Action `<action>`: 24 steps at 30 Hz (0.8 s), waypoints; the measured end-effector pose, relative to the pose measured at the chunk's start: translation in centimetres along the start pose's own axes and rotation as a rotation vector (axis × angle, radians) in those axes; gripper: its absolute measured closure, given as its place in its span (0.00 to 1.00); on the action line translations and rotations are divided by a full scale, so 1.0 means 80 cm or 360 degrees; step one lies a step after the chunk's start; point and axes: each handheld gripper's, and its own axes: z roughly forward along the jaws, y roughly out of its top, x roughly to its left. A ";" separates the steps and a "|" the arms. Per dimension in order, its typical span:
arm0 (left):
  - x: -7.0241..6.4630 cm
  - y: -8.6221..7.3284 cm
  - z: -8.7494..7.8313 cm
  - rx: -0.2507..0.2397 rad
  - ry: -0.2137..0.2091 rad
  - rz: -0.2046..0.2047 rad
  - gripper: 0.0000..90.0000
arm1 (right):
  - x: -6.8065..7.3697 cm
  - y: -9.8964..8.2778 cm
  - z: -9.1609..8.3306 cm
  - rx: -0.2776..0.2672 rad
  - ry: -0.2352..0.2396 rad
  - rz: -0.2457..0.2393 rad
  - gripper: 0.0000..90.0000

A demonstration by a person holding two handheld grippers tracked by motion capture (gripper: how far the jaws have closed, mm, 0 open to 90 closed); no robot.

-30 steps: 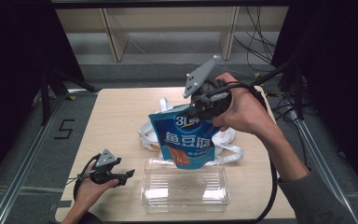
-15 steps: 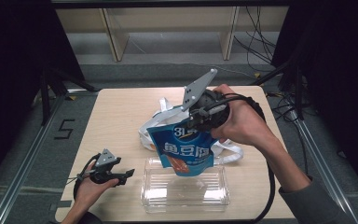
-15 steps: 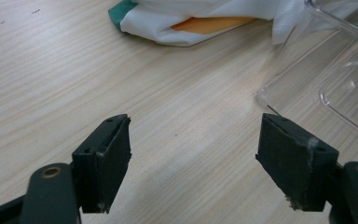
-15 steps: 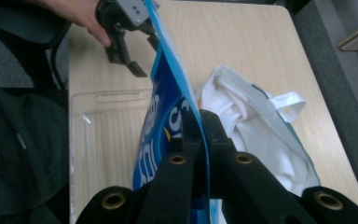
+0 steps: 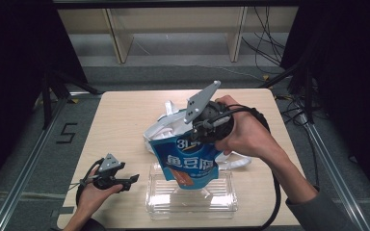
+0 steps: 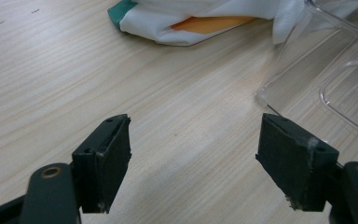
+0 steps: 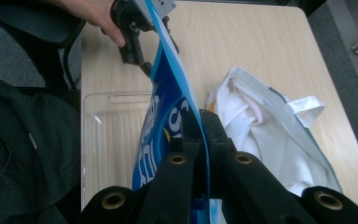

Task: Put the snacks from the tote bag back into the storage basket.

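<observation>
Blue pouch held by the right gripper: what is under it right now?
Under the blue pouch sits the clear plastic tray on the table. The right gripper holds the pouch by its top edge. The tray's far rim is covered by the pouch.

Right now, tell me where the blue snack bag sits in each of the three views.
High view: blue snack bag at centre, hanging from the right claw above the clear tray.
Left gripper view: not in it.
Right gripper view: the bag runs up the middle, pinched edge-on between the jaws.
Shared landmark: the white cloth bag.
</observation>
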 end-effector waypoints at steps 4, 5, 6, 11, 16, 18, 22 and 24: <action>0.000 0.001 0.000 0.0006 -0.0005 -0.0006 0.28 | 0.000 -0.008 0.013 0.0021 0.0033 0.0003 1.00; 0.001 0.001 -0.001 0.0025 -0.0009 0.0019 0.28 | 0.000 -0.008 0.013 0.0021 0.0033 0.0003 1.00; 0.001 0.001 -0.001 0.0020 -0.0008 0.0011 0.28 | -0.002 -0.011 0.020 0.0011 0.0040 -0.0006 1.00; 0.001 0.001 -0.001 0.0032 -0.0012 0.0023 0.28 | -0.003 -0.018 0.030 0.0038 0.0069 0.0024 1.00; 0.001 0.001 -0.001 0.0036 -0.0014 0.0026 0.28 | -0.007 -0.024 0.043 0.0042 0.0088 0.0008 1.00; 0.001 0.001 -0.001 0.0035 -0.0014 0.0027 0.28 | -0.009 -0.028 0.048 0.0029 0.0111 0.0001 1.00; 0.001 0.001 -0.001 0.0027 -0.0010 0.0028 0.28 | -0.012 -0.036 0.057 0.0012 0.0133 0.0012 1.00; 0.001 0.000 -0.001 0.0024 -0.0011 0.0029 0.28 | -0.013 -0.039 0.058 0.0009 0.0138 0.0017 1.00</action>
